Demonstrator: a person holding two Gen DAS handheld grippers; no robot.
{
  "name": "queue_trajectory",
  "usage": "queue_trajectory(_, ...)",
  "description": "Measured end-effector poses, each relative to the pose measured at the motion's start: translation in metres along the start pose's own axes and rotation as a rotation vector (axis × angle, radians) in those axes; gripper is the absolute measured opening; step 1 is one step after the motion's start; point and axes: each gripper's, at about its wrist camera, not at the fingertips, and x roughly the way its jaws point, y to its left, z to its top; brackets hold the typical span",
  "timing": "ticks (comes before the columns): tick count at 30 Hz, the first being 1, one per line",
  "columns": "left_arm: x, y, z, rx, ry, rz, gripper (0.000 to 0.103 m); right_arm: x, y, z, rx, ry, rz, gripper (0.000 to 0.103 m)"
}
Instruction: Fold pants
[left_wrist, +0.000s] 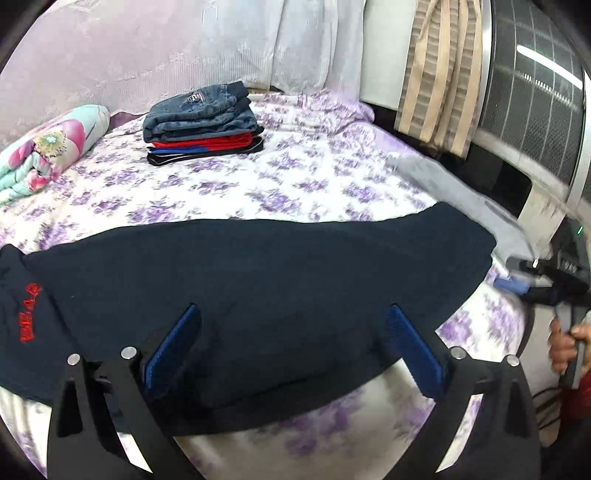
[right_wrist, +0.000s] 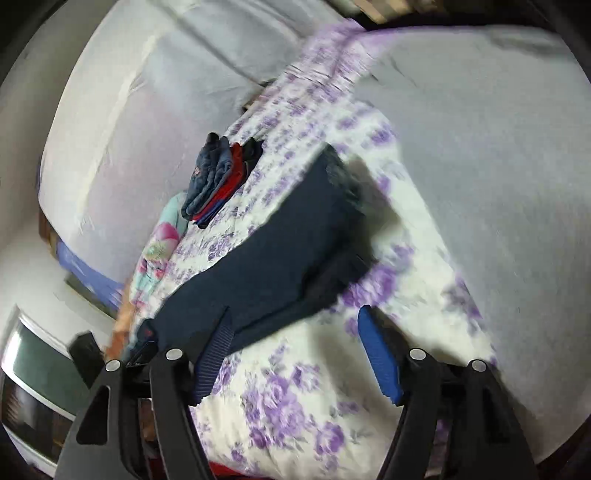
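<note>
While navy pants (left_wrist: 258, 295) lie flat on bed (left_wrist: 295, 177), left claw (left_wrist: 291, 354) and right claw (right_wrist: 295, 354) both released.

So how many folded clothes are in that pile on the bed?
4, perhaps more hidden: jeans on top, a red piece under them, a blue one next, a black one at the bottom.
</note>
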Motion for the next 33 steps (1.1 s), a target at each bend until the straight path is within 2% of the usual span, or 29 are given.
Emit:
queue_trajectory(1,0.008,0.0,-0.001,0.001,0.033,0.008,0.098,0.002,0.0,0.002,0.004,-0.001,-0.004,0.07)
queue_trajectory(3,0.029,0.007,0.0,-0.028,0.159,0.038,0.098,0.012,0.003,0.007,-0.011,-0.004,-0.018,0.07)
queue_trajectory(4,0.027,0.01,0.0,-0.045,0.155,0.029,0.098,0.017,0.003,0.01,-0.018,-0.009,-0.026,0.07)
queue_trajectory(6,0.014,0.023,0.0,-0.105,0.108,-0.019,0.098,0.02,0.0,0.015,-0.007,-0.032,-0.031,0.07)
queue_trajectory(8,0.0,0.036,-0.002,-0.143,0.075,-0.022,0.098,0.023,0.0,0.017,0.0,-0.063,-0.045,0.065)
queue_trajectory(9,-0.012,0.047,-0.004,-0.157,0.045,0.01,0.098,0.025,-0.001,0.018,0.0,-0.081,-0.063,0.058)
queue_trajectory(10,-0.022,0.055,-0.006,-0.168,0.017,0.046,0.098,0.026,-0.004,0.018,-0.001,-0.094,-0.082,0.045)
queue_trajectory(11,-0.034,0.065,-0.009,-0.181,-0.014,0.087,0.098,0.027,-0.008,0.019,0.001,-0.102,-0.094,0.036)
queue_trajectory(12,-0.048,0.08,-0.013,-0.201,-0.051,0.136,0.098,0.029,-0.015,0.019,0.015,-0.108,-0.083,0.023)
queue_trajectory(13,-0.062,0.095,-0.018,-0.228,-0.085,0.179,0.098,0.031,-0.017,0.02,0.019,-0.111,-0.07,0.018)
queue_trajectory(16,-0.091,0.139,-0.038,-0.346,-0.153,0.25,0.098,0.034,-0.01,0.02,-0.019,-0.133,-0.099,0.017)
queue_trajectory(17,-0.098,0.158,-0.05,-0.421,-0.172,0.247,0.098,0.034,-0.005,0.02,-0.031,-0.143,-0.115,0.017)
queue_trajectory(18,-0.1,0.17,-0.057,-0.471,-0.182,0.2,0.098,0.034,0.0,0.021,-0.031,-0.154,-0.119,0.016)
queue_trajectory(19,-0.105,0.181,-0.063,-0.527,-0.212,0.118,0.098,0.033,0.008,0.024,-0.031,-0.166,-0.103,0.016)
queue_trajectory(20,-0.113,0.188,-0.066,-0.558,-0.262,0.063,0.098,0.031,0.014,0.025,-0.039,-0.173,-0.091,0.015)
queue_trajectory(21,-0.115,0.188,-0.068,-0.562,-0.282,0.054,0.098,0.031,0.03,0.027,-0.078,-0.182,-0.089,0.015)
queue_trajectory(23,-0.114,0.181,-0.068,-0.543,-0.291,0.088,0.098,0.033,0.069,0.027,-0.209,-0.201,-0.115,0.015)
queue_trajectory(25,-0.116,0.174,-0.067,-0.505,-0.297,0.109,0.098,0.047,0.127,0.016,-0.404,-0.199,-0.138,0.015)
queue_trajectory(28,-0.119,0.177,-0.069,-0.52,-0.314,0.079,0.098,0.072,0.189,-0.006,-0.607,-0.169,-0.13,0.015)
queue_trajectory(31,-0.123,0.193,-0.078,-0.596,-0.35,0.002,0.098,0.115,0.241,-0.044,-0.816,-0.086,-0.137,0.015)
queue_trajectory(33,-0.126,0.193,-0.081,-0.595,-0.372,-0.004,0.098,0.152,0.26,-0.076,-0.945,0.032,-0.165,0.015)
